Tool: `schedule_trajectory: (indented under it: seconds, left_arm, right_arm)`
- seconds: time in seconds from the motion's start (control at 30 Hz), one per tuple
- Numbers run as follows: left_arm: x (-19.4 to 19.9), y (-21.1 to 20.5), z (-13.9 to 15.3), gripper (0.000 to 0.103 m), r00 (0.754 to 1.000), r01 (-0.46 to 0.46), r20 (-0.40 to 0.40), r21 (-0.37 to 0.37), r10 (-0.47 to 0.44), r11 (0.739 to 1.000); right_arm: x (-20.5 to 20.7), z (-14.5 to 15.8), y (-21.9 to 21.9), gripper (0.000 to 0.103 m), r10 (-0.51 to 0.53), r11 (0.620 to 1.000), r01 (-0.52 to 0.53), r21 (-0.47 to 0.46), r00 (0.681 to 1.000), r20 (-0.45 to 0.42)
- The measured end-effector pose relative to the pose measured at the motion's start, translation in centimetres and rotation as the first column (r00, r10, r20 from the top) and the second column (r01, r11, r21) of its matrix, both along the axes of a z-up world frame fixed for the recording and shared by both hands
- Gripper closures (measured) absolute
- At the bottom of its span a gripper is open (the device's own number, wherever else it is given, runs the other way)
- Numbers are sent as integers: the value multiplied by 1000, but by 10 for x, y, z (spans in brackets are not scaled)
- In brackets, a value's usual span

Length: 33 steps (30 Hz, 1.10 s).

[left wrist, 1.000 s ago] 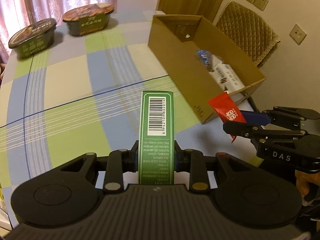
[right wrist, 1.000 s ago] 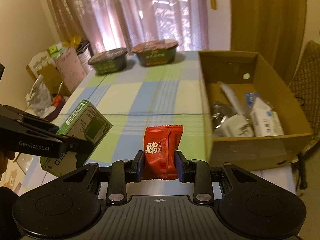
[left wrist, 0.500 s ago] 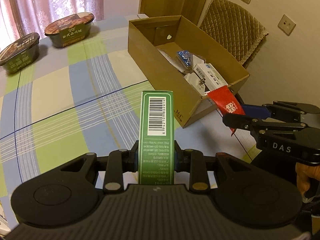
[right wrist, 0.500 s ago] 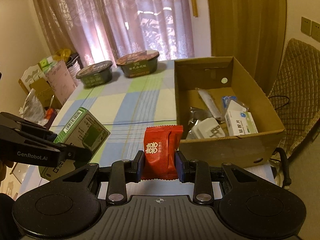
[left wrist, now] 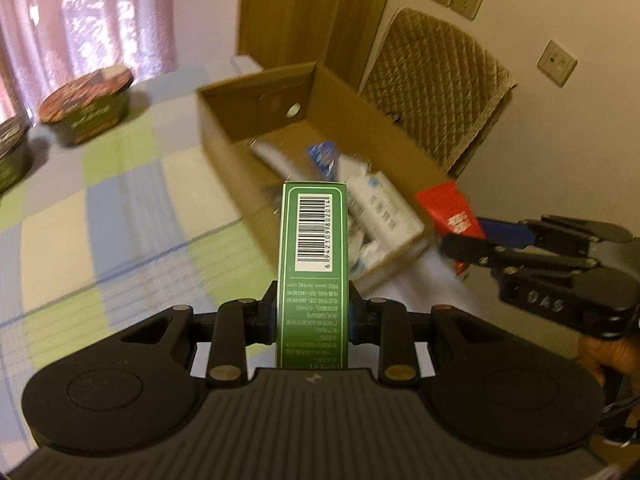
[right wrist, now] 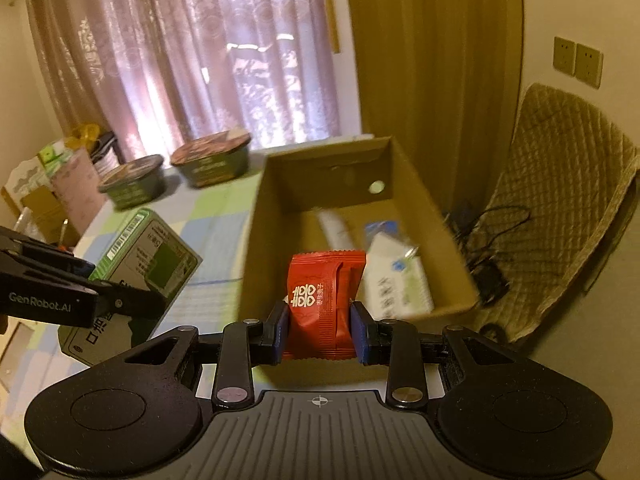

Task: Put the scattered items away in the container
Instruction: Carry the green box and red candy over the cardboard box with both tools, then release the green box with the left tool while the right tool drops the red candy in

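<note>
The left gripper (left wrist: 312,316) clamps a tall green barcoded carton (left wrist: 312,248), and the right gripper (right wrist: 320,332) pinches a red foil sachet (right wrist: 324,300); both hang above the near end of the open brown cardboard box (right wrist: 436,216) at the checked tabletop's (left wrist: 120,200) edge.

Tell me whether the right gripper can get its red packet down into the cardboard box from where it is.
Probably yes. The right gripper, shut on the red packet, faces the open-topped cardboard box; nothing blocks it.
</note>
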State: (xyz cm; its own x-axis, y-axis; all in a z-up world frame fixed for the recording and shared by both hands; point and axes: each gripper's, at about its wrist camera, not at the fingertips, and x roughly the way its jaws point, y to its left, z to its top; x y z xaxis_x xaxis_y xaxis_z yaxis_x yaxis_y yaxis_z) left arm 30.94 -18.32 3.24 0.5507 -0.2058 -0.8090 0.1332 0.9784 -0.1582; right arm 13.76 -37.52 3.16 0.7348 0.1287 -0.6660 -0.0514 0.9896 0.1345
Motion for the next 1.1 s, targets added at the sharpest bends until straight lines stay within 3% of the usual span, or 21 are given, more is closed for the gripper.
schedule_trajectory:
  seconds: [0.5,0.67,0.7,0.73,0.77,1.1]
  left_arm:
    - [99,-21,-20,78,1000,-12,8,-13,12,1000]
    - [112,-16,-27,77,1000,-26,11,-18,26,1000]
    - [115,-15,-27,73,999,-33,13,-16,33,999]
    - [116,-14,-27,57,999,-44,18,-16,44,999]
    - [116,-12,-26,55,998,-53,29,-18,53,998]
    - [106,9,-21,55,995,-82,48,3,82,997]
  right_arm:
    - [84,-22,-39,68,8,1000,-8,-19,1000,-27]
    - [99,-31,-42,68,15,1000,-16,-19,999,-40]
    - [101,-32,-41,68,16,1000,-17,-20,999,-43]
    - [102,-33,-40,68,17,1000,-18,-21,999,-45]
    - [103,-34,-40,68,17,1000,-18,-22,999,-46]
    - [108,-37,-33,68,26,999,-27,-28,998,-50]
